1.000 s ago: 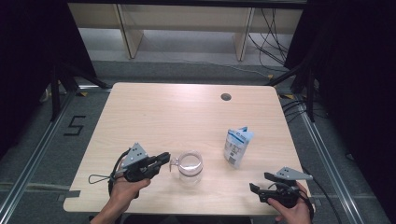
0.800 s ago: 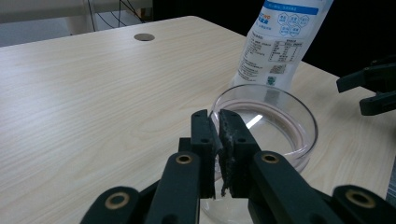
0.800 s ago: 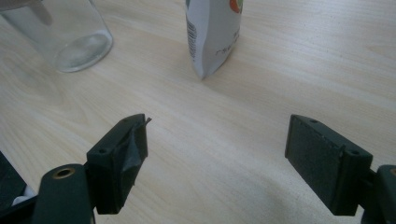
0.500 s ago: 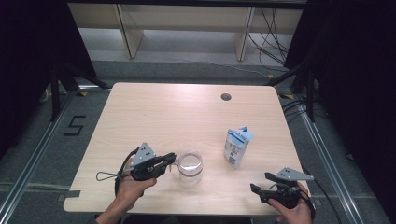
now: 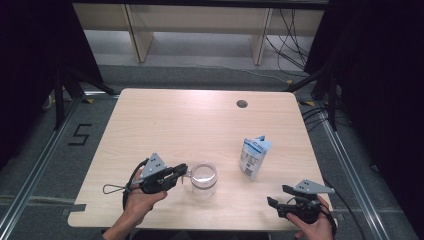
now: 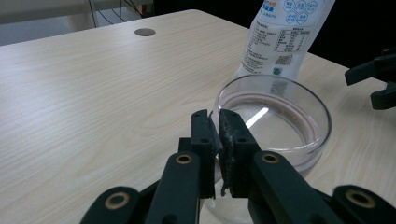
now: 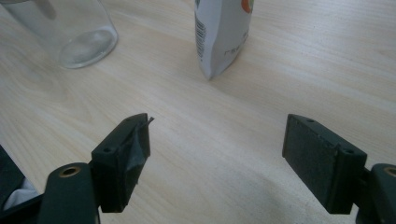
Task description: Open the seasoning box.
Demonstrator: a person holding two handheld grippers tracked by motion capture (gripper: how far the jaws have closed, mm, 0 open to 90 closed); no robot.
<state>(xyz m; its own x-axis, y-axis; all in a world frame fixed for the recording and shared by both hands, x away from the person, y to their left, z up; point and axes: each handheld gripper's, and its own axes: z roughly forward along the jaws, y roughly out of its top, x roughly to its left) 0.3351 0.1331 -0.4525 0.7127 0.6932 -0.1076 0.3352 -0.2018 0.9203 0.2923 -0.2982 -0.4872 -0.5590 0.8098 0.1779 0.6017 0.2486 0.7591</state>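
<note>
The glass jar (image 5: 204, 179) stands upright near the front edge of the table (image 5: 175, 120), a little left of the middle, and the left gripper (image 5: 181, 170) pinches its thin rim on the left side, jaws pressed nearly together with the glass wall between them. I think this hold is risky: smooth glass taken at one edge only can slip or tilt if the hand lifts or turns quickly, and the jar could knock the white pouch (image 5: 254, 156) that stands near on its right. The right gripper (image 5: 276, 203) waits apart at the front right corner, jaws spread wide and empty. The left gripper view shows the rim really between the pads (image 6: 231, 135); the high view makes the spacing between jar and pouch clear.
</note>
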